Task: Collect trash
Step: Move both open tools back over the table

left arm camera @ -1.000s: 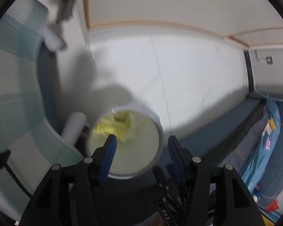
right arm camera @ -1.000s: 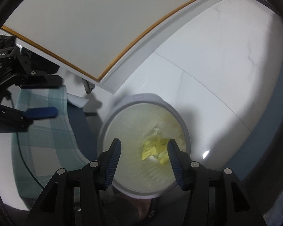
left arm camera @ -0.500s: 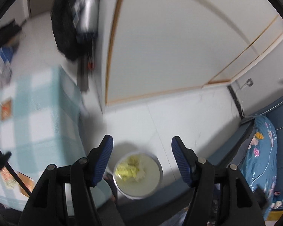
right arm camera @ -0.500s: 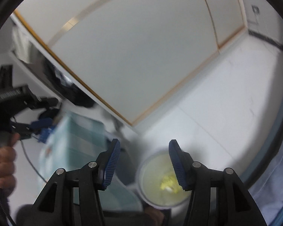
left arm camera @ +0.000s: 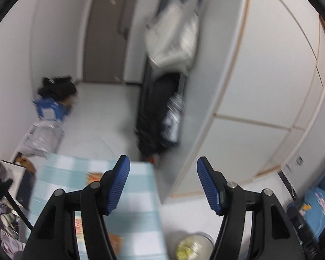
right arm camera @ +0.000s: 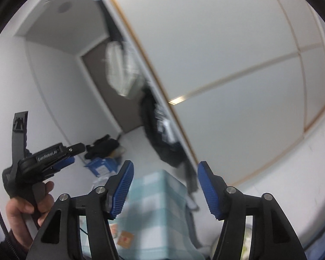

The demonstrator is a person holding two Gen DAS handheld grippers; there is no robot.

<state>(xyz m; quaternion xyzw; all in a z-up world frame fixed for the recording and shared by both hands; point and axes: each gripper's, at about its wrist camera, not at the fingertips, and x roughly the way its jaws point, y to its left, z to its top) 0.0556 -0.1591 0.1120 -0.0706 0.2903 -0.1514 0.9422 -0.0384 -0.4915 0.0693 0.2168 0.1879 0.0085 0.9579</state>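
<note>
The white round trash bin [left arm camera: 194,247] stands on the floor at the bottom of the left wrist view, with yellow crumpled paper [left arm camera: 184,248] inside. My left gripper [left arm camera: 162,182] is open and empty, high above the bin and the table. My right gripper [right arm camera: 164,188] is open and empty, also raised. The left gripper also shows in the right wrist view [right arm camera: 60,156], held in a hand. Orange-brown scraps [left arm camera: 116,242] lie on the checked table; one also shows in the right wrist view [right arm camera: 124,238].
A table with a light blue checked cloth [left arm camera: 132,203] is below. A white wardrobe [left arm camera: 260,86] stands right. Dark clothes hang by it [left arm camera: 162,112]. A blue box [left arm camera: 49,110] and bags lie on the floor near a brown door [left arm camera: 108,32].
Both grippers rose and tilted up from just above the bin. The bin slid to the bottom of the views and the room and table came into view.
</note>
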